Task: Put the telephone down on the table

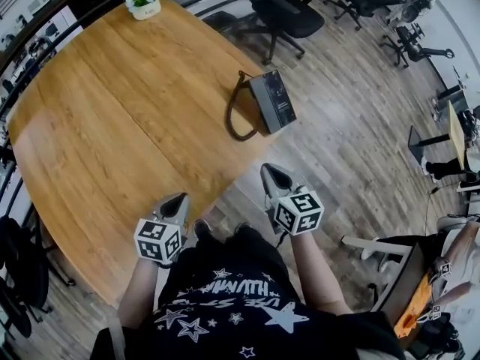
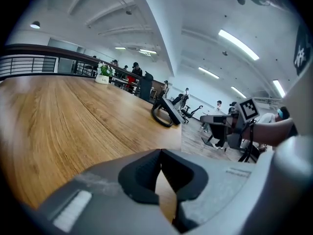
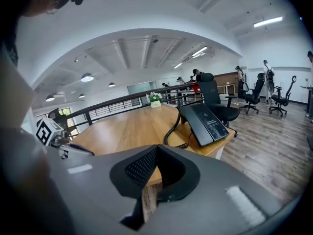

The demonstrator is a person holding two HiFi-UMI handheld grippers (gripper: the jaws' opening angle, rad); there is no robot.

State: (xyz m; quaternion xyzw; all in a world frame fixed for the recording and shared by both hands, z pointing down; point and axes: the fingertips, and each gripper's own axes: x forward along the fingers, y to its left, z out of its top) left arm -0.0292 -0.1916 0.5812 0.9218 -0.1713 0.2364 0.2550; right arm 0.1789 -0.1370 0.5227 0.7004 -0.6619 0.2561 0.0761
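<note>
Seemingly the putting-down is done: the telephone (image 1: pixel 272 100) lies flat on the table (image 1: pixel 112 126), close to its right-hand edge, with its curled cord (image 1: pixel 232 118) looped on the wood just to its left. Neither gripper touches it; both are close to you at the table's near edge, well apart from the set. So the job now is to leave it be. Draw your hands clear without swinging toward the cord, since a snag there could drag the set off that nearby edge. If you judge it too close to the edge, nudge the body farther in rather than pulling the cord. Your left gripper (image 1: pixel 178 199) has its jaws together on nothing. Your right gripper (image 1: pixel 270 172) is likewise closed and empty.
</note>
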